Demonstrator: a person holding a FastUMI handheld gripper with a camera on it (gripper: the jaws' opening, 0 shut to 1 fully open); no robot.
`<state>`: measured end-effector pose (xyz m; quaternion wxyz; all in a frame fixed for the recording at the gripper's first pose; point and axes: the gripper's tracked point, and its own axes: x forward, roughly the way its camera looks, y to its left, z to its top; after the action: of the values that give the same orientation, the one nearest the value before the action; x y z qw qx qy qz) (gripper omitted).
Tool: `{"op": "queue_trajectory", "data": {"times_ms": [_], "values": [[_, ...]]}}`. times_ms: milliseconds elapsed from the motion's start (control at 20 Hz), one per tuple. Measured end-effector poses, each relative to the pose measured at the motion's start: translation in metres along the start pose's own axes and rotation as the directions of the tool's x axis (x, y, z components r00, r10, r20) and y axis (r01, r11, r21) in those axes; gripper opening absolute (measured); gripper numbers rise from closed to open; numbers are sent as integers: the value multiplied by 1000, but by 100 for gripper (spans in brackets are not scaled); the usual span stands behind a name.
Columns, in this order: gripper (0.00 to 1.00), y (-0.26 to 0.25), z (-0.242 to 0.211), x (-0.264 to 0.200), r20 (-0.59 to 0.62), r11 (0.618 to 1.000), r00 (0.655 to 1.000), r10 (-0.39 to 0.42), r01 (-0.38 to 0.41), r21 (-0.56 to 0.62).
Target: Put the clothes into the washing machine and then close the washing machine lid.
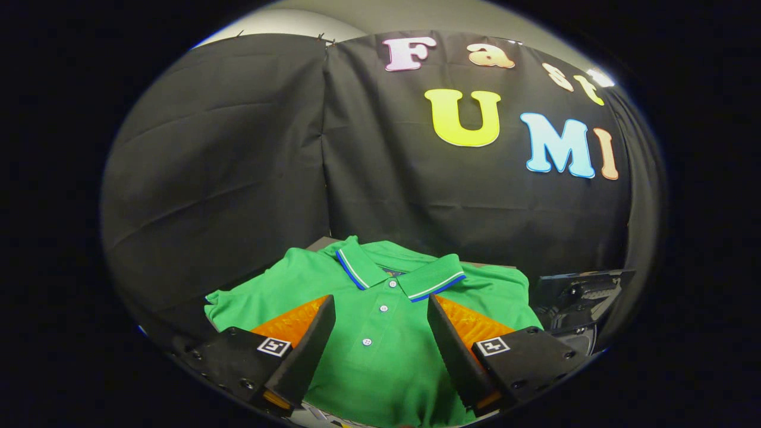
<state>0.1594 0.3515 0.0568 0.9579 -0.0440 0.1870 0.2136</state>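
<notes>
The green polo shirt [380, 333] lies folded and flat, front side up, just ahead of the gripper [380, 312] and running on beneath it. Its striped collar [399, 273] sits at the far end, beyond the fingertips, and the buttoned placket [380, 309] runs straight back toward the gripper, passing through the gap between the two fingers. So the shirt's long axis lies along the gripper's own forward line, collar pointing away, hem end nearest and partly hidden under the fingers. One folded sleeve sticks out past the left finger.

The gripper is released: its fingers stand wide apart, one over each side of the shirt's chest, with cloth showing freely between them. Whether the tips touch the fabric I cannot tell.

By my reading this is the first step, the pick-up of the clothes; nothing is in the machine yet. The next move calls for lowering the fingers into the cloth and closing them so that they gather a fold thick enough to lift all layers together, since a folded shirt tends to open and trail when lifted.

The shirt rests on a dark tabletop [324, 242], a corner of which shows beyond the collar. Off to the right of the right finger is a dark, hard-edged object [579, 297], possibly part of the washing machine, though too little is visible to be sure.
</notes>
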Motion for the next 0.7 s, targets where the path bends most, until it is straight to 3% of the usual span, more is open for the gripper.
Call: {"op": "queue_trajectory", "data": {"times_ms": [500,700], "values": [[97,21,-43,32,-179,1000,984,14,-17,-19],[96,23,-38,29,-146,1000,989,28,-28,0]]}}
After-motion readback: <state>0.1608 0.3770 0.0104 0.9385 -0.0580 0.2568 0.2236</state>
